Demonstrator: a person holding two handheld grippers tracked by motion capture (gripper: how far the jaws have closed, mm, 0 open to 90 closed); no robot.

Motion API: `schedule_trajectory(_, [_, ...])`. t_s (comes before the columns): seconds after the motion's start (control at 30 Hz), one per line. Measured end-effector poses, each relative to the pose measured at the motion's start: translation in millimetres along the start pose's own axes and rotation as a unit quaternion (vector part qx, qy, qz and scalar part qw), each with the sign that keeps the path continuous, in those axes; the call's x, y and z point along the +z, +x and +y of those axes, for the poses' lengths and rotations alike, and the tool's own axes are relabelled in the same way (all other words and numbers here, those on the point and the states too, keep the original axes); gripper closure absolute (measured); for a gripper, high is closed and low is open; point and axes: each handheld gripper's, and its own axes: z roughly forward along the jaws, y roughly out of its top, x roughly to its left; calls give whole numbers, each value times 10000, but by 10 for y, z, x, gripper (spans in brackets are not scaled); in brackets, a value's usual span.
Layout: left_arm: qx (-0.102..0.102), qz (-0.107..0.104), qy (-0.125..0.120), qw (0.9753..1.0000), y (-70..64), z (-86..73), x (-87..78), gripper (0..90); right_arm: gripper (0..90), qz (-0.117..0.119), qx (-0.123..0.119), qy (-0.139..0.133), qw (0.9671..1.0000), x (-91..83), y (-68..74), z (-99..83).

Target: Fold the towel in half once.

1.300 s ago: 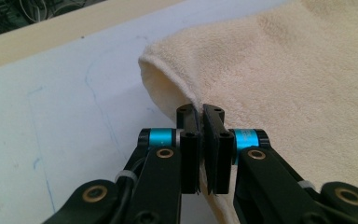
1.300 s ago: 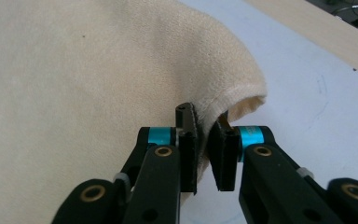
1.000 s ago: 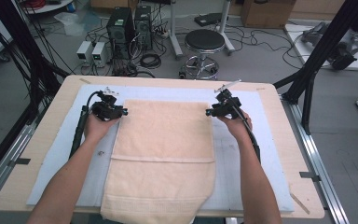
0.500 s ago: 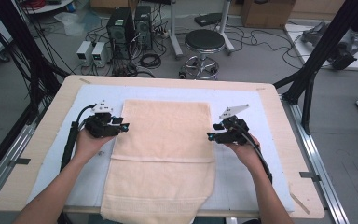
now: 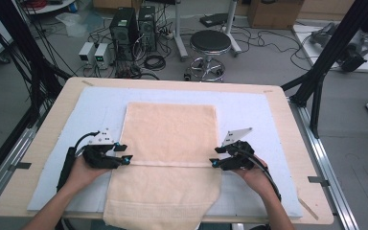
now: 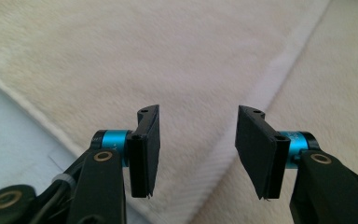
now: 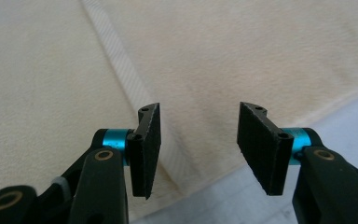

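Towel flat on worktop, grippers at its side edges.
Towel (image 5: 170, 143) lies lengthwise on the mat (image 5: 249, 108), near end overhanging. Left gripper (image 5: 124, 160) and right gripper (image 5: 214, 161) flank the woven band (image 5: 172, 164); fingers wide, empty.

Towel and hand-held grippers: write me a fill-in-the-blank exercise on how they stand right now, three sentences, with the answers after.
1. The towel lies flat on a light ____ mat.
2. The jaws of both the left hand-held gripper and the right hand-held gripper are ____.
3. The towel's near end hangs over the ____ edge of the table.

Missing words: blue; open; front
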Motion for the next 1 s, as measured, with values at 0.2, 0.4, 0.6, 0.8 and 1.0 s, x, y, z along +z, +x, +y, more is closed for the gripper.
schedule_trajectory(0.2, [156,-107,309,9993,-24,-90,86,582,605,20,-176,343,9993,152,41,-35])
schedule_trajectory(0.4, [258,106,286,9992,-5,-91,104,757,778,-68,-256,314,9992,155,20,-21])
schedule_trajectory(0.6, [233,176,210,9994,9,-60,72,860,832,138,-70,114,9998,102,-31,-12])
schedule_trajectory(0.8, [304,238,-157,9991,-96,27,-144,864,835,238,-46,-182,9995,-134,63,25])
schedule_trajectory(1.0, [528,97,-246,9983,-371,-31,-410,865,835,404,-280,-332,9982,-387,365,-12])
